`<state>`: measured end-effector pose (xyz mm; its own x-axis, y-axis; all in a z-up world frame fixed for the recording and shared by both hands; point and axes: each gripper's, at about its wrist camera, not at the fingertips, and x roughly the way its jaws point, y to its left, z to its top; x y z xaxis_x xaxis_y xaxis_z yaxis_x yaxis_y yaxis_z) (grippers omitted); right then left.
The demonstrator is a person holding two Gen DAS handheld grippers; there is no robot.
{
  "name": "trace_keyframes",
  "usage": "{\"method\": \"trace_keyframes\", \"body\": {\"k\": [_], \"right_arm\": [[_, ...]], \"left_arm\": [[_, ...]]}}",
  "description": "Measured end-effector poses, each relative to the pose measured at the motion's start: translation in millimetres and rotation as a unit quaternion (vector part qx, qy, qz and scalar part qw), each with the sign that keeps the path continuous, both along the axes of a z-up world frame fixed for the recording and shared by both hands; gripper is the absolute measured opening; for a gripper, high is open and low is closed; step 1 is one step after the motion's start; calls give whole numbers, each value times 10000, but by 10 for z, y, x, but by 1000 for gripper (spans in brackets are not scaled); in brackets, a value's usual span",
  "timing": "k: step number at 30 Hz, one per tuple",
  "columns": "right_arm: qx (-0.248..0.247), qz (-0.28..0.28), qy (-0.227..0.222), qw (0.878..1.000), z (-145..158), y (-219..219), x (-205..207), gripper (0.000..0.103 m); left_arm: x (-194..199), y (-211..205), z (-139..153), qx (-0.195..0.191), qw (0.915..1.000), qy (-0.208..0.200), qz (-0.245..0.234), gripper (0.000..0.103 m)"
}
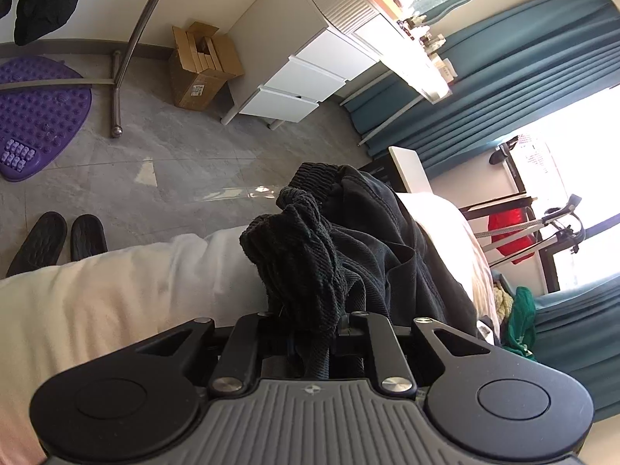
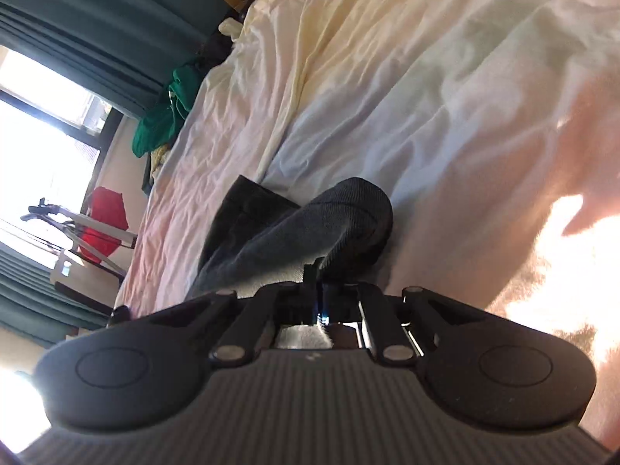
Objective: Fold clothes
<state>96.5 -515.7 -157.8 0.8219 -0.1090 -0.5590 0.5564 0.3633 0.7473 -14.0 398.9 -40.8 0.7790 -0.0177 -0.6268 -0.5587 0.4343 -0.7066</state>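
A black garment (image 1: 348,232) with a ribbed knit hem lies bunched at the edge of the bed (image 1: 116,290). My left gripper (image 1: 310,317) is shut on that ribbed hem, and the cloth hides its fingertips. In the right wrist view the same dark garment (image 2: 310,224) rises in a fold from the pale crumpled sheet (image 2: 387,77) up to my right gripper (image 2: 318,271). The right gripper's jaws are together with a pinch of the fabric between them.
Beside the bed on the grey floor are black slippers (image 1: 58,240), a purple massage mat (image 1: 35,116), a metal rack leg (image 1: 116,93), a cardboard box (image 1: 201,66) and white drawers (image 1: 310,77). A green garment (image 2: 166,116) lies at the bed's far edge by teal curtains (image 1: 503,77).
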Motion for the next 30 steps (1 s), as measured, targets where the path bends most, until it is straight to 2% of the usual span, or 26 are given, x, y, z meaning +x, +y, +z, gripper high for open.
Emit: {"method": "trace_keyframes", "body": {"k": [3, 5, 8, 10, 12, 14, 16, 20, 21, 22, 23, 24, 25, 26, 28, 30], "right_arm": [[-122, -268, -600, 9978, 214, -105, -183, 5], [-300, -450, -588, 9968, 279, -150, -273, 5], [-96, -888, -108, 9959, 146, -252, -417, 5], [128, -1052, 342, 9938, -13, -304, -473, 5], [203, -978, 648, 9929, -110, -308, -452, 5], [-6, -854, 848, 9927, -104, -265, -386, 5], [-356, -719, 992, 9918, -45, -189, -342, 6], [-791, -635, 1080, 9890, 91, -90, -300, 9], [-935, -638, 1101, 9874, 142, -56, -291, 10], [-1106, -643, 1126, 9854, 201, -15, -284, 12], [-1277, -648, 1150, 9830, 259, 27, -276, 19], [-1532, -686, 1144, 9791, 340, 90, -278, 25], [-1823, -740, 1124, 9740, 430, 163, -286, 44], [-2104, -797, 1077, 9684, 518, 236, -295, 69], [-2610, -874, 912, 9570, 676, 389, -314, 88], [-2954, -745, 664, 9502, 818, 535, -306, 86]], "left_arm": [[-23, 98, 126, -283, 9994, -195, -51, 16], [-30, 96, 223, -213, 9993, -231, -179, 16], [-79, 48, 227, 111, 9993, 0, -360, 15], [-146, 74, 75, 140, 9992, 269, -274, 15], [-171, 96, -87, 313, 9976, 534, -324, 15], [-234, 148, -237, 166, 9979, 553, -292, 16], [-295, 153, -260, 124, 9988, 383, -292, 18], [-304, 52, -95, 834, 9934, 471, -626, 27], [-302, 11, -31, 1076, 9903, 529, -708, 31], [-301, -38, 35, 1311, 9867, 615, -744, 43], [-301, -88, 102, 1546, 9824, 697, -777, 51], [-310, -152, 175, 1815, 9776, 713, -791, 64], [-318, -217, 249, 2083, 9720, 728, -805, 74], [-327, -281, 323, 2349, 9657, 743, -817, 78], [-340, -440, 478, 2895, 9507, 724, -846, 85], [-338, -641, 629, 3373, 9351, 611, -898, 94]]}}
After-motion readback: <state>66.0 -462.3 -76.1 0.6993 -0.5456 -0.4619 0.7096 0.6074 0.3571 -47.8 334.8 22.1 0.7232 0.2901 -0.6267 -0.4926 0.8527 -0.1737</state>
